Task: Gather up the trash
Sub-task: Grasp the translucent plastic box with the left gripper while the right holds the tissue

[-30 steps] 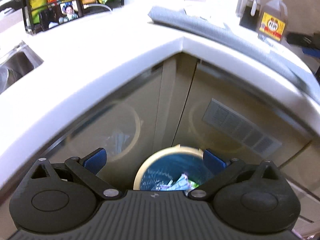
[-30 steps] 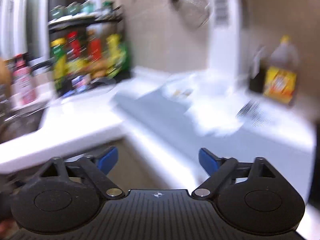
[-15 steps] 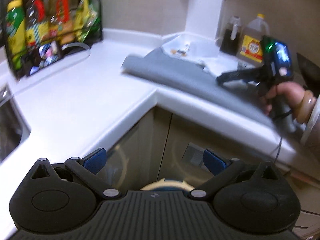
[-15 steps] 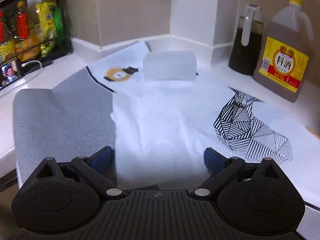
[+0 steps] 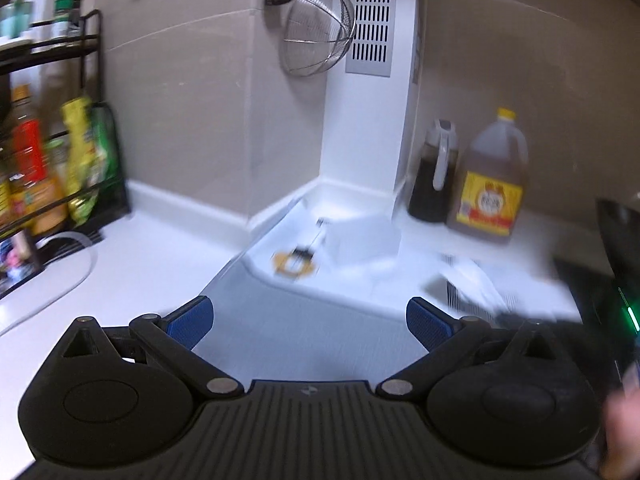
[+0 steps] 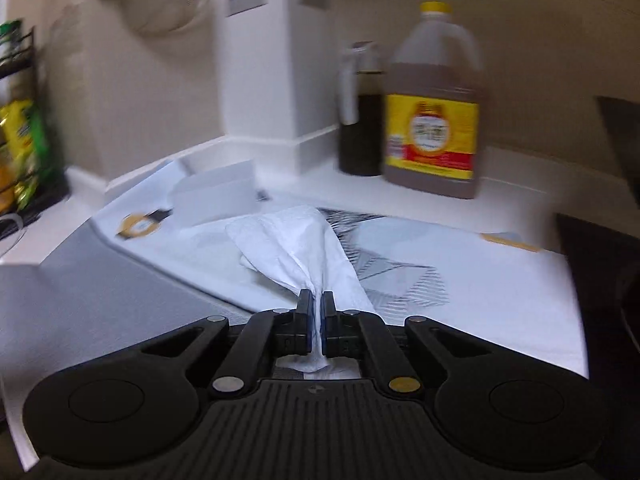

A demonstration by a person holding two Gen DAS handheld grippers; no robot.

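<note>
Low in the centre of the right view, my right jaws (image 6: 317, 305) have just clamped onto a crumpled tissue (image 6: 296, 240) to lift it off the tabletop (image 6: 500, 280), while my left jaws (image 5: 308, 320) hang released, empty.

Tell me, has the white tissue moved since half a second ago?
Yes. The tissue lay flat on the counter before; now the right gripper, whose jaws have just closed, pinches it into a bunch, drawn away from the jug.
</note>
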